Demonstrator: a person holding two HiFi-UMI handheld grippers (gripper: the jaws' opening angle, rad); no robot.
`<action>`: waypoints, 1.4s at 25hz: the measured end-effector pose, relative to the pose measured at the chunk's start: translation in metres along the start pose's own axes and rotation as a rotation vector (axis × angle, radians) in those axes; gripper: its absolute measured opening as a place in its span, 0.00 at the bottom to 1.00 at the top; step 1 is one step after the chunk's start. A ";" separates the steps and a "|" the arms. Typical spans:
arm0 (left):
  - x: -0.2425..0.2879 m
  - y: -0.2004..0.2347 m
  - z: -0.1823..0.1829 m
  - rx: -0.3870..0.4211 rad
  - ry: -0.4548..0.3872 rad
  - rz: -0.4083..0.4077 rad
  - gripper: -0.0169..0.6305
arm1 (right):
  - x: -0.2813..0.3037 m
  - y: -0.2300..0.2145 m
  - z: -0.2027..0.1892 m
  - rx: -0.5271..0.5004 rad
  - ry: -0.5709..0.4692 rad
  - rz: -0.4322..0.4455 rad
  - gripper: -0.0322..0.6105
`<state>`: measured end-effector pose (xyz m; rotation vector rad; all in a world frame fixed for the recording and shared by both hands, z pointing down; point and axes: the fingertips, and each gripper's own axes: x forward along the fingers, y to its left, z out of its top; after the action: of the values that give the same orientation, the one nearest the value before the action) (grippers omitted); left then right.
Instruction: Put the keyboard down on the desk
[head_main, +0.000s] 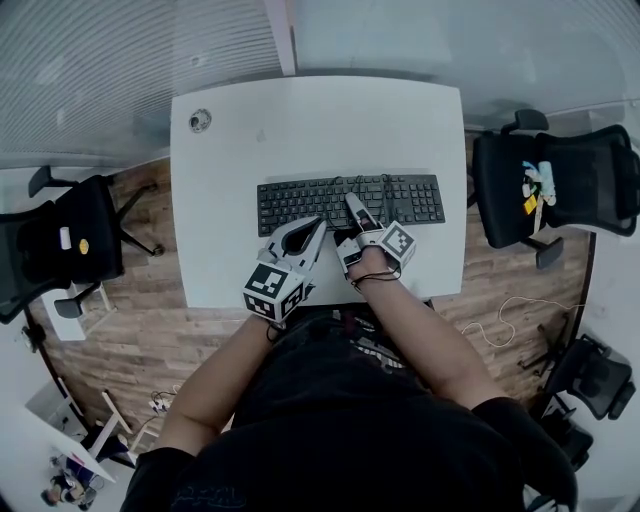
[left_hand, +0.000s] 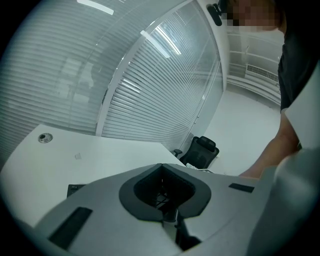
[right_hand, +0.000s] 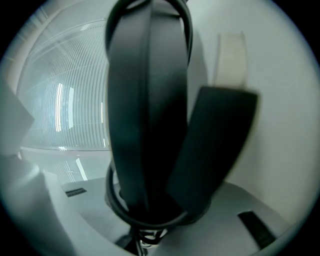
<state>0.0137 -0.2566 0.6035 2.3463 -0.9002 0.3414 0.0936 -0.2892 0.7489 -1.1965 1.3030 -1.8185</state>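
Black keyboard (head_main: 300, 198) (white desk (head_main: 320, 130))

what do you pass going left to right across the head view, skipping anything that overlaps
left black chair → cable grommet → keyboard → right black chair

The head camera looks steeply down on the desk (head_main: 300, 120) from above, while both gripper cameras sit low, close behind their jaws, facing the blinds (left_hand: 150, 95) beyond it.
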 end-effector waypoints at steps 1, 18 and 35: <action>0.000 0.000 -0.001 -0.001 0.004 -0.001 0.05 | 0.000 -0.002 0.000 0.008 -0.005 -0.007 0.21; -0.001 -0.011 -0.002 0.039 0.026 -0.038 0.05 | 0.001 -0.018 0.001 0.020 0.016 -0.087 0.26; -0.012 -0.027 0.007 0.079 0.020 -0.066 0.05 | 0.002 -0.010 -0.017 -0.089 0.166 -0.252 0.49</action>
<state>0.0228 -0.2387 0.5810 2.4344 -0.8120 0.3788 0.0775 -0.2808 0.7571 -1.3316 1.3885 -2.0958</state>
